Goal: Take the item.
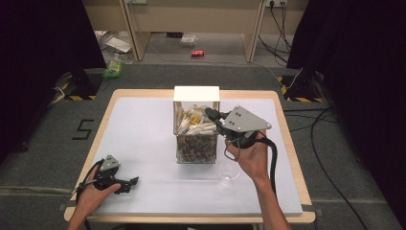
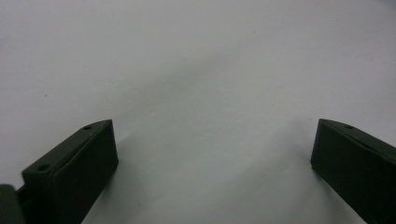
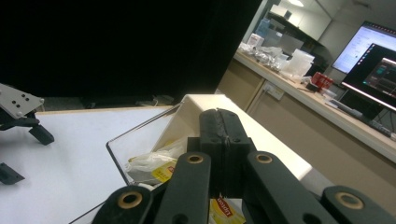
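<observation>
The right gripper (image 1: pixel 214 115), jaws clenched together, reaches over the clear box (image 1: pixel 196 125) of packets mid-desk. The left gripper (image 1: pixel 128 184) rests near the desk's (image 1: pixel 143 129) front-left corner, jaws released wide. Dark curtains (image 1: pixel 38 38) flank the room.

The left matte-black two-jaw gripper (image 1: pixel 125 184) carries a small grey three-cornered plate (image 1: pixel 109 164) on top; its own camera shows thick, rectangular black jaw blocks with small round screw holes in their top faces. The right black gripper (image 1: pixel 210 114) bears a larger grey three-cornered plate (image 1: pixel 245 120) dotted with dark screw holes, linkage arms with brass-coloured pivot rings (image 3: pixel 194 159), and a thick black cable (image 1: pixel 274 160) beside that plate. Both forearms are bare, without sleeves.
</observation>
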